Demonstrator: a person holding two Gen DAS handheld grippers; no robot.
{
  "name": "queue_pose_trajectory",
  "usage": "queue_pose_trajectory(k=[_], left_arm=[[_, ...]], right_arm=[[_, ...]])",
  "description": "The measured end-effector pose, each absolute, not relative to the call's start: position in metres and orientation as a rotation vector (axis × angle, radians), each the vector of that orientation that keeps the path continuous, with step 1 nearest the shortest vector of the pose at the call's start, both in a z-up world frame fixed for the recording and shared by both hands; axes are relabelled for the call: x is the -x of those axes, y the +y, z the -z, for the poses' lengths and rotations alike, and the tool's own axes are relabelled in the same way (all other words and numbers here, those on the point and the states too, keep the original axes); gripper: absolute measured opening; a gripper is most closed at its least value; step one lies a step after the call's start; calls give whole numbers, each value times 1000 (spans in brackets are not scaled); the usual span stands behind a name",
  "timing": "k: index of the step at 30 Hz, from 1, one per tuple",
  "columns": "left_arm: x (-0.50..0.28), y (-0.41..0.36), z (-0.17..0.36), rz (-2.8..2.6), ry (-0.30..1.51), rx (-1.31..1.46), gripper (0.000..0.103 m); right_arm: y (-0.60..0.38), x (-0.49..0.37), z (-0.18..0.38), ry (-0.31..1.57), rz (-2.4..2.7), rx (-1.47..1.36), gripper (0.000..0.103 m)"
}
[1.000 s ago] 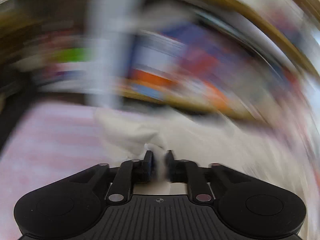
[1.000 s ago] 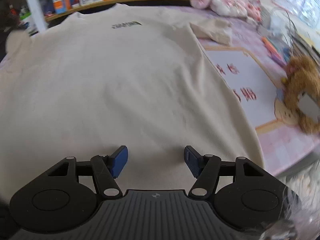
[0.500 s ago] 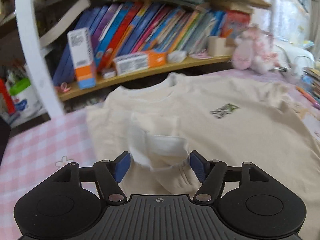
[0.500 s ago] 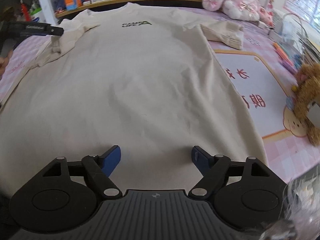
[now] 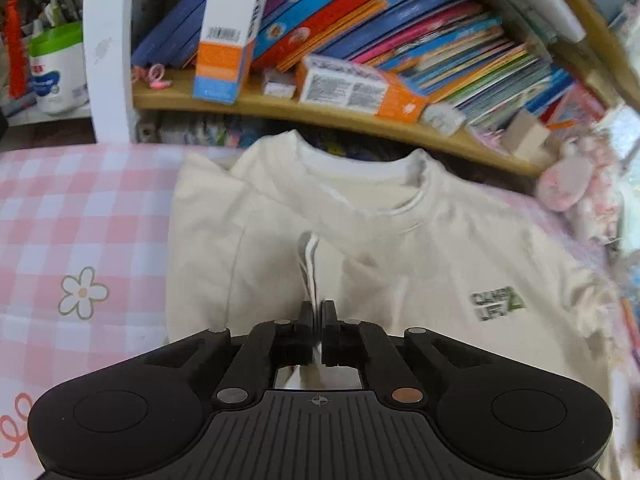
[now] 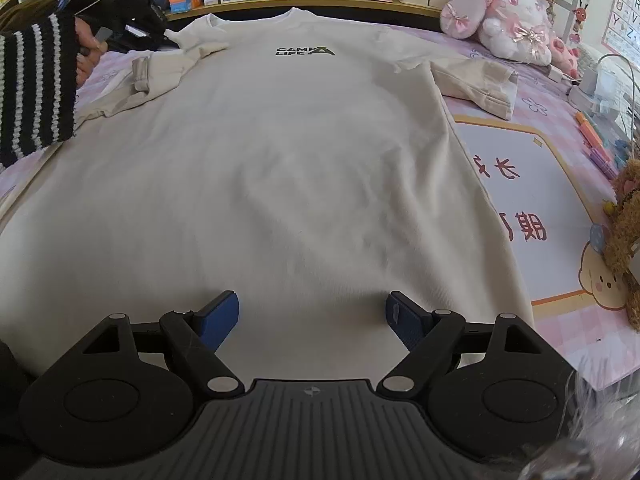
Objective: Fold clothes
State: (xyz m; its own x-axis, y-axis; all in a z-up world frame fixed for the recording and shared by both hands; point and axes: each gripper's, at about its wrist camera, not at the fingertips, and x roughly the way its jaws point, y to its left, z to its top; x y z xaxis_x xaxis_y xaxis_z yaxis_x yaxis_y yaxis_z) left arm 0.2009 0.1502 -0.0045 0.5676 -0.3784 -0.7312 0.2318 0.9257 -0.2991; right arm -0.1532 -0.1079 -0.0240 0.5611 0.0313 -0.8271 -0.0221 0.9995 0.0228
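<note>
A cream T-shirt (image 6: 280,160) with a green chest logo lies face up on the pink bed cover, collar toward the shelf. In the left wrist view my left gripper (image 5: 318,312) is at the shirt's (image 5: 440,248) left shoulder, its jaws closing tight on a thin upright fold of cloth. The right wrist view shows the same left gripper (image 6: 170,40) by the bunched left sleeve (image 6: 160,76), held by a hand in a striped sleeve (image 6: 36,80). My right gripper (image 6: 312,312) hovers over the hem, jaws opening wide, nothing pinched between them. The right sleeve (image 6: 472,80) lies spread out.
A wooden bookshelf (image 5: 320,108) with books and boxes runs behind the collar. Pink plush toys (image 6: 500,28) sit at the back right, a brown plush (image 6: 624,240) at the right edge. A white printed mat (image 6: 528,200) and pens (image 6: 596,144) lie right of the shirt.
The left gripper, open around the sleeve fold half a second ago, has dropped closer and shut on the cloth. The right gripper's jaws have spread wider; it has stayed over the hem.
</note>
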Motion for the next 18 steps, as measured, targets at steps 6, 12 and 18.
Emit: queue_pose_trajectory(k=[6, 12, 18], left_arm=[[-161, 235, -48, 322, 735, 338, 2], [-150, 370, -61, 9, 721, 431, 8], [-140, 428, -39, -136, 775, 473, 51]], right_arm=[[-109, 146, 23, 981, -17, -17, 81], [-108, 142, 24, 982, -2, -25, 83], [-107, 137, 23, 993, 6, -27, 84]])
